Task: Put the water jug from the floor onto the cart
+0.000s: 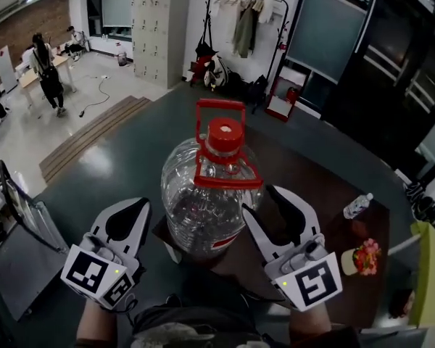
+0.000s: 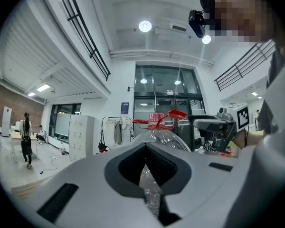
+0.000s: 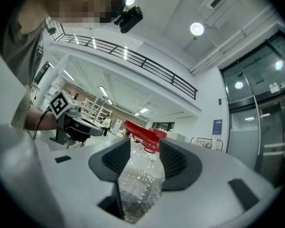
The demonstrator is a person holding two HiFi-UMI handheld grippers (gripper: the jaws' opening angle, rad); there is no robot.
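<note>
Standing upright on the brown cart [image 1: 304, 180], near its left corner, is the clear jug [image 1: 203, 201], with its red cap [image 1: 225, 135] on and its red handle [image 1: 219, 107] raised above it. The right gripper [image 1: 261, 200] sits just beside the jug's right flank, jaws spread and released, with nothing pressed between them; its own view looks through the gap at the jug. The left gripper [image 1: 139, 207] hangs off the jug's left side, clear of it, with its jaws clenched together on nothing. Further right on the cart lie a small bottle [image 1: 357, 206] and some flowers [image 1: 364, 257]. Grey lockers [image 1: 159, 31] and a coat rack [image 1: 243, 13] stand by the far wall.
</note>
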